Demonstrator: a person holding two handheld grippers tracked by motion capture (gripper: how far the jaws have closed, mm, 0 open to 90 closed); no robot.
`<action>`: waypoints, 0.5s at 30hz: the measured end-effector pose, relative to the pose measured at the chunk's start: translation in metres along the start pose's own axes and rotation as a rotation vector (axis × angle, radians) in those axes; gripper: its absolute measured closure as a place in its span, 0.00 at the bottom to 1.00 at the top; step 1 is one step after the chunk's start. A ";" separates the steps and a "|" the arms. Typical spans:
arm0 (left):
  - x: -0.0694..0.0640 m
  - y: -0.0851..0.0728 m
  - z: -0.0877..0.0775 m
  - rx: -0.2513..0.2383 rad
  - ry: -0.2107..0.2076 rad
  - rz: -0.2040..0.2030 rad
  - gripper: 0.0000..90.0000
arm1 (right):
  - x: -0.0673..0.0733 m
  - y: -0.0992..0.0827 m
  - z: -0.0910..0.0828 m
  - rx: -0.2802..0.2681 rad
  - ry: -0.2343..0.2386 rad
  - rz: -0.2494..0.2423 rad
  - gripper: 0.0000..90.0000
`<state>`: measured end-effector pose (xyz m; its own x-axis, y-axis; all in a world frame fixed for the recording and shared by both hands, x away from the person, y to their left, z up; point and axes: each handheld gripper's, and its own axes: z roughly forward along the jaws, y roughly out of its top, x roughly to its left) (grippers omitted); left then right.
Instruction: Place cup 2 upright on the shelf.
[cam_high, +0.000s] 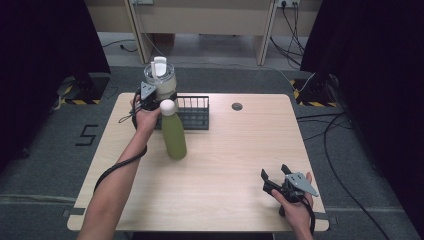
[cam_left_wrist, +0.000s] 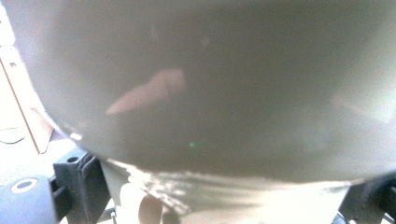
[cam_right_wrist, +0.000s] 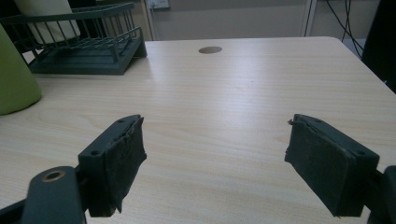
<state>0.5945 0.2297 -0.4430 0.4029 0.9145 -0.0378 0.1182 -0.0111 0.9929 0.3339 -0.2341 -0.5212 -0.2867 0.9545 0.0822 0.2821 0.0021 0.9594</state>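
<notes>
The left hand-held gripper (cam_high: 152, 98) is raised at the far left over the rack (cam_high: 192, 112), clamping one pale cup (cam_high: 160, 80). One green bottle (cam_high: 173, 131) stands near it. The right hand-held gripper (cam_high: 272, 181) rests spread and empty on the near right worktop (cam_high: 240, 150).

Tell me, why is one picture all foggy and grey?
In the left gripper view the camera sits right against the pale tumbler, so it blurs, with glare at the edges. The high view is sharper: the left gripper holds that tumbler. The right gripper view is sharp on the table.
</notes>
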 end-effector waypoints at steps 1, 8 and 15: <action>0.000 0.000 0.000 -0.001 0.000 -0.001 0.10 | 0.000 0.000 0.000 -0.001 0.000 0.000 0.21; 0.001 -0.003 0.002 0.009 0.003 -0.002 0.10 | 0.000 0.000 0.000 -0.002 0.001 0.001 0.21; 0.001 -0.004 0.003 0.013 0.004 -0.003 0.10 | 0.001 0.000 0.001 -0.002 0.005 0.000 0.21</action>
<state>0.5968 0.2299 -0.4475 0.3987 0.9162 -0.0400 0.1308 -0.0137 0.9913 0.3341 -0.2327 -0.5211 -0.2909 0.9531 0.0838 0.2806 0.0013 0.9598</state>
